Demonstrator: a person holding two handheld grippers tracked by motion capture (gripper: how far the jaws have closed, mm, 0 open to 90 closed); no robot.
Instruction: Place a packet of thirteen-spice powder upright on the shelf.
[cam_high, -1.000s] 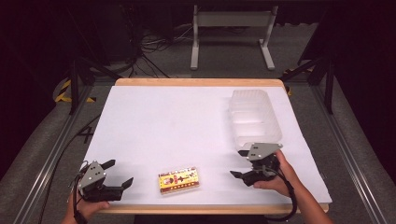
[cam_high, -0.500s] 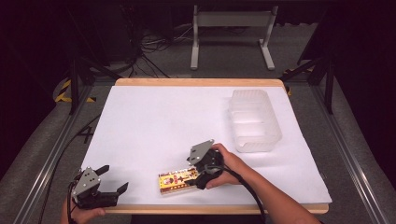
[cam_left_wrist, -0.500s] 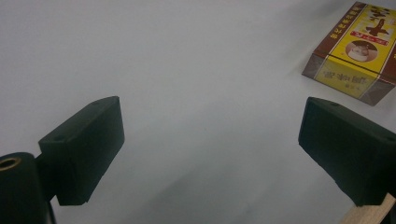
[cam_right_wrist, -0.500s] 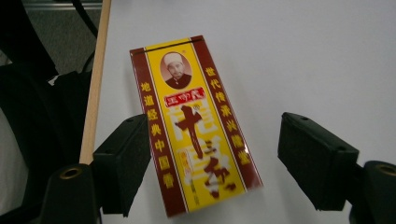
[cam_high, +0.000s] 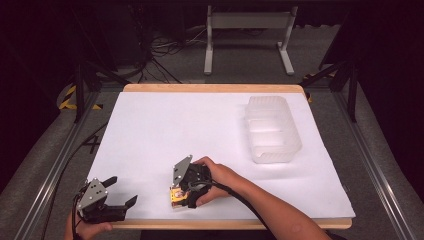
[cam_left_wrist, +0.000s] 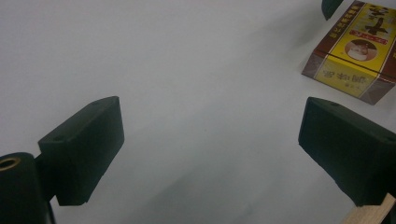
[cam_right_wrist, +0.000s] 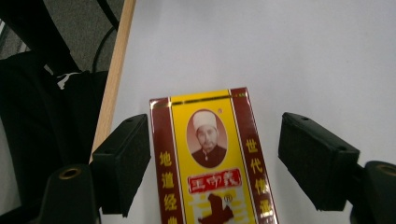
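Observation:
A flat yellow and dark red box (cam_high: 175, 196) with a portrait and Chinese lettering lies near the table's front edge. My right gripper (cam_high: 186, 192) is over it, tilted down and open. In the right gripper view the box (cam_right_wrist: 212, 163) lies lengthwise between the two jaws of the right gripper (cam_right_wrist: 215, 140), close to the left jaw and with a gap at the right one. My left gripper (cam_high: 122, 190) rests open at the front left corner with nothing in it. In the left gripper view, the left gripper (cam_left_wrist: 212, 140) faces bare white table, with the box (cam_left_wrist: 357, 51) off at the upper right.
A clear plastic container (cam_high: 272, 130) with ribbed walls stands at the right back of the white table (cam_high: 200, 125). The wooden front edge (cam_high: 230, 224) runs just behind both hands. A metal frame (cam_high: 247, 22) stands on the floor beyond.
My right gripper has swung from the table's right side leftward to the box and now straddles it. The left gripper has drifted slightly toward the front left corner.

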